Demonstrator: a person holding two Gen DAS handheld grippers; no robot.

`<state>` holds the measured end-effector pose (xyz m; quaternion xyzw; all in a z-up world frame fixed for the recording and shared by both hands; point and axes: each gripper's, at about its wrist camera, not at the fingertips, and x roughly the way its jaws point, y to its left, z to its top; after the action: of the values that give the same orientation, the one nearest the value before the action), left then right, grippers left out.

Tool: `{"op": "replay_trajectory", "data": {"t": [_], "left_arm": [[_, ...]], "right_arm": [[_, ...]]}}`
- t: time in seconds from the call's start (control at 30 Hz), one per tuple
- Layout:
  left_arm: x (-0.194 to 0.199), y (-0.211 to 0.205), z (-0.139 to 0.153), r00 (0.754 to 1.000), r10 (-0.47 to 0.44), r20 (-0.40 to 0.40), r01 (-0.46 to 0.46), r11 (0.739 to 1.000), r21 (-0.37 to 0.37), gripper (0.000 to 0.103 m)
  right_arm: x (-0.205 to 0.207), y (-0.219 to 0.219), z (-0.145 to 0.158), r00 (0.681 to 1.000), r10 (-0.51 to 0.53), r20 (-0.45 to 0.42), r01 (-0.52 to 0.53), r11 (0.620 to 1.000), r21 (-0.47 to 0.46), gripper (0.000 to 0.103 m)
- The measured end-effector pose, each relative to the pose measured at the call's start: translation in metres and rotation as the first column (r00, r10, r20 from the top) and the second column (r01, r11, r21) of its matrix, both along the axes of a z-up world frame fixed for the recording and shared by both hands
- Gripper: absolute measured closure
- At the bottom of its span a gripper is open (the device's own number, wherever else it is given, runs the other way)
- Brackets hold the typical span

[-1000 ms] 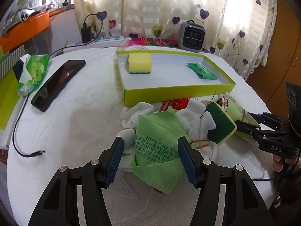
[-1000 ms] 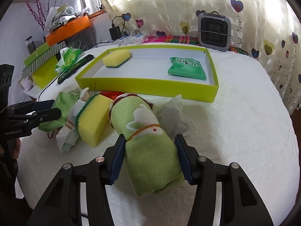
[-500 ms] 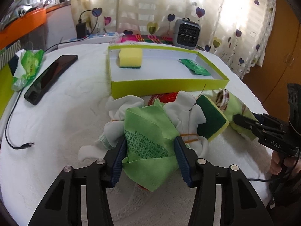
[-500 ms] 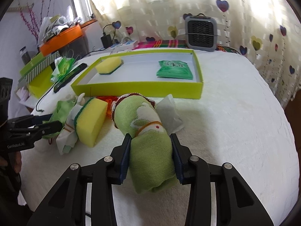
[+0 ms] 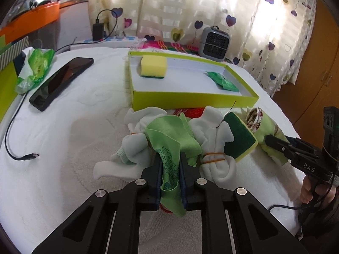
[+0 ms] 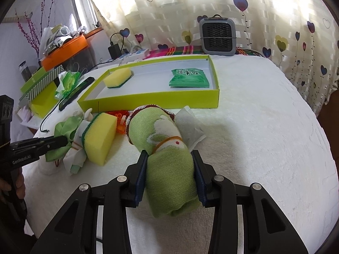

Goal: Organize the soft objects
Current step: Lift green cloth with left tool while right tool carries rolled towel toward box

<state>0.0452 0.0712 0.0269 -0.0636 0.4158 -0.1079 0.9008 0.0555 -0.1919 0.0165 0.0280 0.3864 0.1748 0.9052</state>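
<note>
Red item point(image 5: 190, 112) mostly hidden under cloths point(image 5: 173, 135).

tray wall point(image 6: 148, 100) fronts pile; right clear.

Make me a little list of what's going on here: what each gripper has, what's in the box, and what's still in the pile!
left gripper: just closed, shut on green cloth
right gripper: shut on green towel roll
box: holds a sponge and a green packet
pile in front of box: second sponge, white cloths, something red
bed cover: white
</note>
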Motion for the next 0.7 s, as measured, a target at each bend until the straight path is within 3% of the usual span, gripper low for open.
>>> {"op": "replay_trajectory", "data": {"t": [0.7], "left_arm": [[-0.007, 0.01, 0.031, 0.996, 0.02, 0.091, -0.015, 0.998, -0.056, 0.09]], "right_arm": [[-0.004, -0.002, 0.004, 1.0, -0.017, 0.021, 0.017, 1.0, 0.015, 0.062]]}}
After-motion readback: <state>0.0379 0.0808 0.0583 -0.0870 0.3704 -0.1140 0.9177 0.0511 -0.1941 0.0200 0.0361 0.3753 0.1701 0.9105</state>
